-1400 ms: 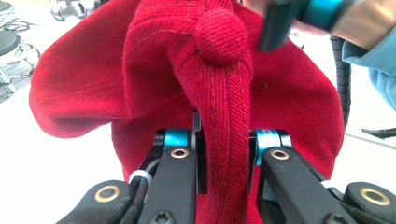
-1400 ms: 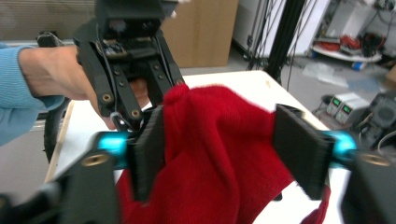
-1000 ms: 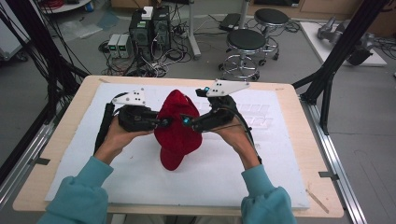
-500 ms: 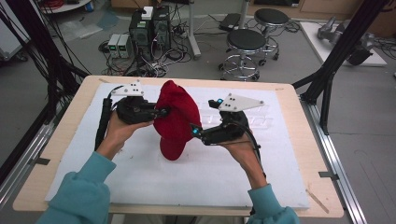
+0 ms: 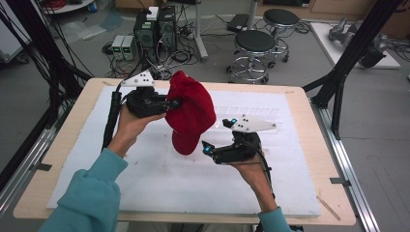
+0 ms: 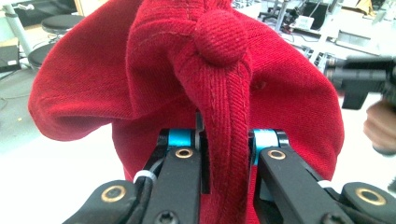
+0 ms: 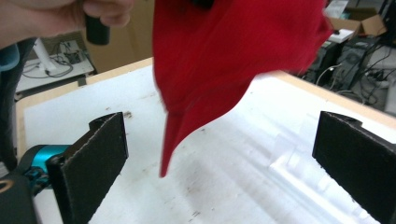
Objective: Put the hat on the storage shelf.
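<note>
Fabric at the crown of the red cap (image 6: 196,88) is pinched between the jaws of the left gripper (image 5: 170,103), just below its top button (image 6: 220,36), so the cap hangs free above the white mat (image 5: 159,179) with its brim drooping. Below and beside it, the right gripper (image 5: 205,147) points at that hanging brim with jaws spread wide and empty, probably lining up to catch the lower edge.

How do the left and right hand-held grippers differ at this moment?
The left hand-held gripper is clamped on the red cap, holding it above the table; the right hand-held gripper stands wide open with nothing gripped. The left sits higher beside the cap's crown, the right lower near its hanging brim. Both have black jaws.
</note>
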The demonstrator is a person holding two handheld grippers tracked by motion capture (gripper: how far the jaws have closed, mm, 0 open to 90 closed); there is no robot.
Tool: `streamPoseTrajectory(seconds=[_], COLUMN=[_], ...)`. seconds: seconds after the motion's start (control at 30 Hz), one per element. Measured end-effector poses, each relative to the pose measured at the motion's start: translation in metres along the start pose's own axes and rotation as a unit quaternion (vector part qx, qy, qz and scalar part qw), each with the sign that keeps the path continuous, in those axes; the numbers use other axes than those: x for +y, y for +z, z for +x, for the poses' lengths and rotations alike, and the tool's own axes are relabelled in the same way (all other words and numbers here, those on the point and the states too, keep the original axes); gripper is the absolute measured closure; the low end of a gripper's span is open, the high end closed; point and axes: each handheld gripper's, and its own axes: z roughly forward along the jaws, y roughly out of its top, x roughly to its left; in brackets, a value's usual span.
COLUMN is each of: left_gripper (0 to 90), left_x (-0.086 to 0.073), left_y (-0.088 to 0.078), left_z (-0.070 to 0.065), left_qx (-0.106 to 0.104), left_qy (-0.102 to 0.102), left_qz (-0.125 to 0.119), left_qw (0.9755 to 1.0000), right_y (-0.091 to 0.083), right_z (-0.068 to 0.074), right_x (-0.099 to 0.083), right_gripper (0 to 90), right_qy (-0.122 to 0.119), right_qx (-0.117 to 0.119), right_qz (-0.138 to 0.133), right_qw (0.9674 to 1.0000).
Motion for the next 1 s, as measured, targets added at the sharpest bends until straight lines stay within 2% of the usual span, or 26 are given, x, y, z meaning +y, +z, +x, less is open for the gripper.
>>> streamPoseTrajectory(seconds=[0.03, 0.1, 0.2, 0.23, 0.3, 0.4, 0.47, 0.5, 0.63, 1.0], left_gripper=[85.2, 85.2, 85.2, 85.2, 85.1, 85.2, 85.1, 85.1, 85.2, 85.1], left_x=[0.002, 0.005, 0.010, 0.011, 0.013, 0.015, 0.016, 0.017, 0.018, 0.017], left_y=[0.001, 0.003, 0.005, 0.006, 0.008, 0.011, 0.013, 0.014, 0.017, 0.023], left_z=[-0.001, -0.003, -0.005, -0.006, -0.008, -0.011, -0.013, -0.013, -0.017, -0.020], left_qx=[0.000, 0.000, -0.005, -0.008, -0.008, -0.008, -0.009, -0.011, -0.013, -0.020], left_qy=[0.000, -0.003, -0.005, -0.006, -0.004, -0.001, -0.003, -0.003, -0.003, 0.001], left_qz=[-0.002, -0.009, -0.018, -0.021, -0.022, -0.020, -0.022, -0.024, -0.028, -0.025], left_qw=[1.0000, 1.0000, 0.9998, 0.9997, 0.9997, 0.9998, 0.9997, 0.9997, 0.9995, 0.9995], right_y=[0.001, 0.003, 0.004, 0.005, 0.008, 0.010, 0.010, 0.011, 0.012, 0.017], right_z=[0.000, 0.002, 0.006, 0.007, 0.009, 0.010, 0.010, 0.009, 0.010, 0.005], right_x=[-0.003, -0.005, -0.007, -0.007, -0.011, -0.015, -0.017, -0.017, -0.016, -0.017], right_gripper=[2.2, 2.2, 2.8, 4.9, 5.1, 8.0, 18.0, 18.1, 27.7, 63.5], right_qy=[0.003, 0.011, 0.011, 0.012, 0.007, 0.015, 0.020, 0.025, 0.029, 0.044], right_qx=[0.007, 0.006, 0.011, 0.014, 0.005, -0.001, 0.004, 0.004, 0.002, 0.002], right_qz=[0.000, 0.015, -0.004, -0.001, 0.005, 0.007, 0.013, 0.012, 0.006, 0.022], right_qw=[1.0000, 0.9998, 0.9999, 0.9998, 1.0000, 0.9999, 0.9997, 0.9996, 0.9996, 0.9988])
